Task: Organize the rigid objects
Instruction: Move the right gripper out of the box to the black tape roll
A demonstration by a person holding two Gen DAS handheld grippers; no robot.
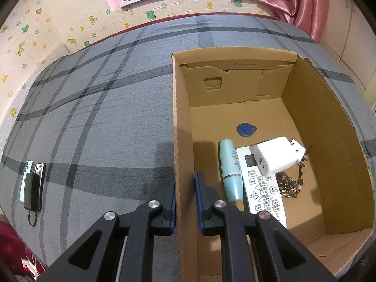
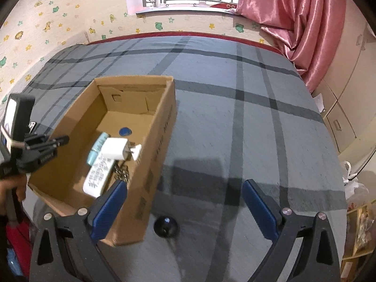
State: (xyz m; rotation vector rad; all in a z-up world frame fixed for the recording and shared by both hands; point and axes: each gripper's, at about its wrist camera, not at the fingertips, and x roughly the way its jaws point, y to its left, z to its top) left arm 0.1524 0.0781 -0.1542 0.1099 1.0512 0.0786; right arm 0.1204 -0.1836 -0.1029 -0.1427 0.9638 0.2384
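A cardboard box (image 1: pixel 329 122) lies open on the grey plaid bed. Inside it are a blue key fob (image 1: pixel 245 129), a teal bottle (image 1: pixel 231 171), a white remote (image 1: pixel 260 183), a white charger plug (image 1: pixel 277 157) resting on the remote, and a bunch of keys (image 1: pixel 289 186). My left gripper (image 1: pixel 185 183) is shut on the box's left wall, one finger outside and one inside. In the right wrist view the box (image 2: pixel 152 164) sits to the left, and my right gripper (image 2: pixel 184 183) hangs open over the bedspread. A small black round object (image 2: pixel 165 225) lies on the bed between its fingers, untouched.
Two phones under a dark power bank (image 1: pixel 33 188) lie at the bed's left edge. A pink curtain (image 2: pixel 293 18) hangs at the far right, with cabinets (image 2: pixel 340 117) beside the bed. A hand (image 2: pixel 9 188) holds the left gripper's handle.
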